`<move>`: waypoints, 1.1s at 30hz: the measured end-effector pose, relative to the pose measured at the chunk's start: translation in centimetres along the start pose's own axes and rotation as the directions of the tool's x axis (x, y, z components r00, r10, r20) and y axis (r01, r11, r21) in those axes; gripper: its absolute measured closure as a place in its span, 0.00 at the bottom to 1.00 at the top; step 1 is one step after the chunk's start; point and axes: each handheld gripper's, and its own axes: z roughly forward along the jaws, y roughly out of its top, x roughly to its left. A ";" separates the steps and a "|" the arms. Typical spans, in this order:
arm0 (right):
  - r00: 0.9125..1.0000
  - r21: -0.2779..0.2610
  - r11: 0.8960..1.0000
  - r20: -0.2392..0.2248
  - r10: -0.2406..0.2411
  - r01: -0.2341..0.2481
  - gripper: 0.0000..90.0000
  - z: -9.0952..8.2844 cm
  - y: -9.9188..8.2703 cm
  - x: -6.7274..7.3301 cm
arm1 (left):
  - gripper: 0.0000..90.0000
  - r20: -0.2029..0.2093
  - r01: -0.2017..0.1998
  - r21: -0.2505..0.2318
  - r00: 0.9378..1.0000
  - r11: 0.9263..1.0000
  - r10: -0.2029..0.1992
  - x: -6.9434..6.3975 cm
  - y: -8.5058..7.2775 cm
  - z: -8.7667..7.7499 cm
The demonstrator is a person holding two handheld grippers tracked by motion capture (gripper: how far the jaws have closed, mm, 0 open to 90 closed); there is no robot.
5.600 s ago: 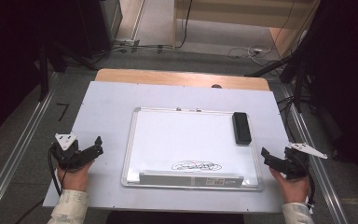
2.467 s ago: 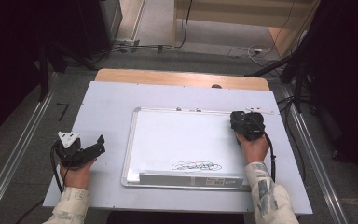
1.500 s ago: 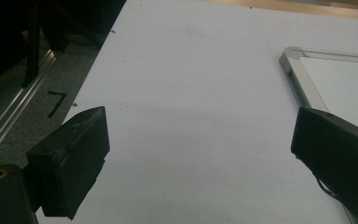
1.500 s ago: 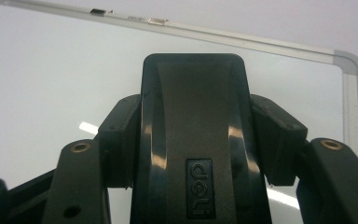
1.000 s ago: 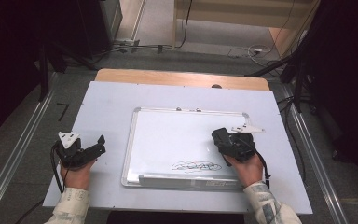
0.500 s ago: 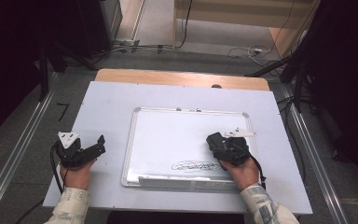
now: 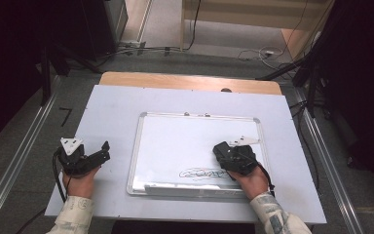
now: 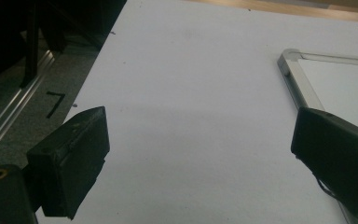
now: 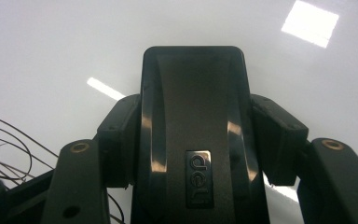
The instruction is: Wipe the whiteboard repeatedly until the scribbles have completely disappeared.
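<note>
A white whiteboard (image 7: pixel 175 141) lies on the table, with a black scribble (image 7: pixel 199 173) near its lower edge. My right gripper (image 7: pixel 229 156) hovers low over the board just right of the scribble and is shut on a black eraser (image 9: pixel 193 107). In the right gripper view both jaws press the eraser's sides, and the scribble's lines (image 9: pixel 9 140) show at the left. My left gripper (image 7: pixel 100 152) rests on the table left of the board. Its jaws stand wide open (image 8: pixel 200 154) with nothing between them.
The board's metal frame corner (image 8: pixel 291 70) is near the left gripper's right jaw. The pale tabletop (image 7: pixel 117 107) has a wooden strip (image 7: pixel 190 82) at its far edge. Metal rails (image 7: pixel 24 146) run along both sides, and cables (image 7: pixel 253 51) lie on the floor beyond.
The right gripper went from the table's right edge to the eraser at the board's upper right, took hold of it, and carried it down and left to beside the scribble. The left gripper stayed put.
</note>
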 end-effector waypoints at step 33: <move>0.999 -0.038 0.999 -0.020 -0.031 0.031 0.43 -0.1 -0.4 0.0 | 0.05 0.000 -0.003 -0.001 1.000 1.000 0.003 -0.1 0.0 0.0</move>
